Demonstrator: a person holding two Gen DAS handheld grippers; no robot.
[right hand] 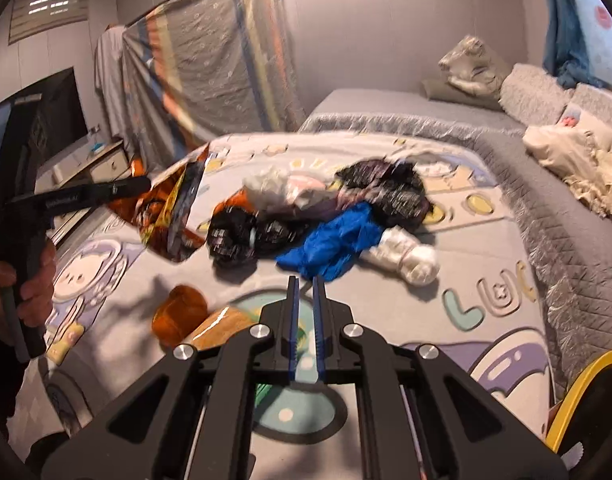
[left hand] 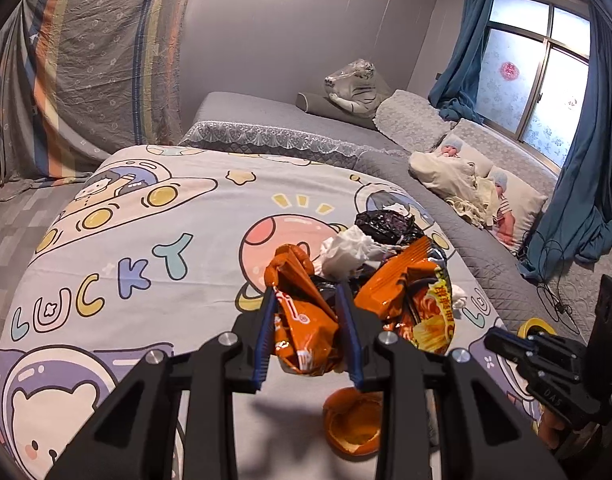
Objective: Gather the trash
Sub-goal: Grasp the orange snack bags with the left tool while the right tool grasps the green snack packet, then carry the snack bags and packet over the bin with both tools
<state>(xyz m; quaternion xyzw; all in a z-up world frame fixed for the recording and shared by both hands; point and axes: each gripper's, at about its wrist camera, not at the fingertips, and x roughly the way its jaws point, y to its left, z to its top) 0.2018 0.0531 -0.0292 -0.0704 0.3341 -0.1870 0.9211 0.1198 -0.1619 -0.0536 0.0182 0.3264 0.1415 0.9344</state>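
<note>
Step in hand: I've got one piece of trash picked and lifted clear of the bed (left hand: 145, 240); the rest of the pile is waiting.
Left gripper (left hand: 310, 320): my jaws are pinched narrow on the orange snack wrapper (left hand: 306, 336), which bulges out between the blue pads. In the right wrist view it hangs off the quilt at the left (right hand: 169, 216).
Right gripper (right hand: 306, 292): my jaws are all but closed, a thin slit between the pads, and I see nothing in them. They point at the near edge of the pile.
Trash pile: mid-bed on the cartoon quilt, there's a blue plastic bag (right hand: 338, 240), black crumpled bags (right hand: 386, 192), white tissue (right hand: 273, 188) and a white bundle (right hand: 414, 260) at the right end.
Near me: an orange cup-like piece (right hand: 179, 312) lies on the quilt, just left of my right gripper.
Bin: a yellow rim (right hand: 586, 376) shows at the right edge; I judge it to be the trash container, though I can't be sure.
Next move: I reckon the wrapper must be carried over there and let go, and my right jaws must open before taking the blue bag.
</note>
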